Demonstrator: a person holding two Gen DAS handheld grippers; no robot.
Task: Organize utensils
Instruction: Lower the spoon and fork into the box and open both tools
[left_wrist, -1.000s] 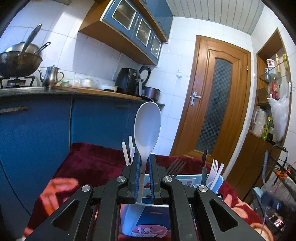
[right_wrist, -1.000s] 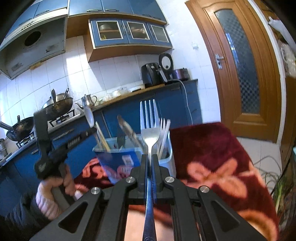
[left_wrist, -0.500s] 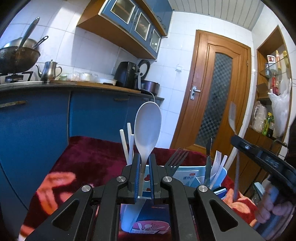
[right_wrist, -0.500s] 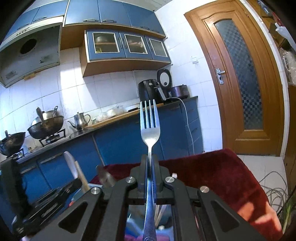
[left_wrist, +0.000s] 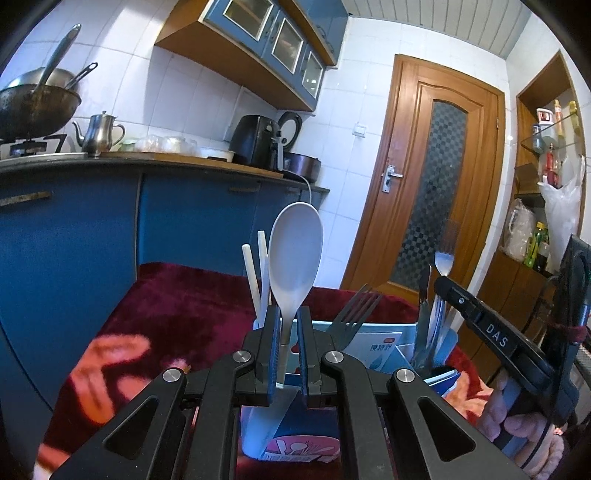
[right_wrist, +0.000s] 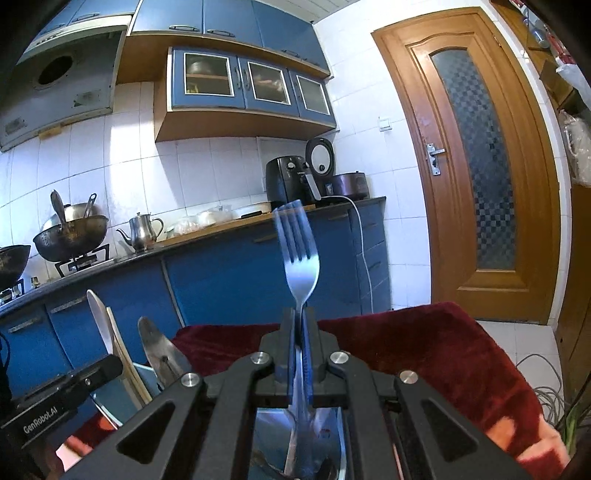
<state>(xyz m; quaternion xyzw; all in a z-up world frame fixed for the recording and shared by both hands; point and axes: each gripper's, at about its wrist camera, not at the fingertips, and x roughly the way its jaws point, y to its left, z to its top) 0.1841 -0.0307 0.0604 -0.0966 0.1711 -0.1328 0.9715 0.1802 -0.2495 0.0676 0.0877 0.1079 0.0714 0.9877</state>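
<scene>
My left gripper (left_wrist: 287, 317) is shut on the handle of a white rice spoon (left_wrist: 295, 254), upright over the blue-and-white utensil holder (left_wrist: 380, 343). The spoon's handle end reaches down into a holder compartment. Chopsticks (left_wrist: 255, 273), a dark fork (left_wrist: 354, 306) and several other utensils stand in the holder. My right gripper (right_wrist: 300, 317) is shut on a steel fork (right_wrist: 299, 258), tines up, its handle reaching down into a holder compartment (right_wrist: 332, 443). The right gripper also shows in the left wrist view (left_wrist: 443, 286), at the holder's right end.
The holder stands on a table with a dark red flowered cloth (left_wrist: 177, 317). Blue kitchen cabinets (left_wrist: 74, 229) with a wok, kettle and air fryer stand behind. A wooden door (left_wrist: 432, 192) is at the right. The left gripper's body (right_wrist: 62, 395) shows low left in the right wrist view.
My right gripper has moved down and left with the fork, over the holder's right end. My left gripper has sunk slightly with the rice spoon.
</scene>
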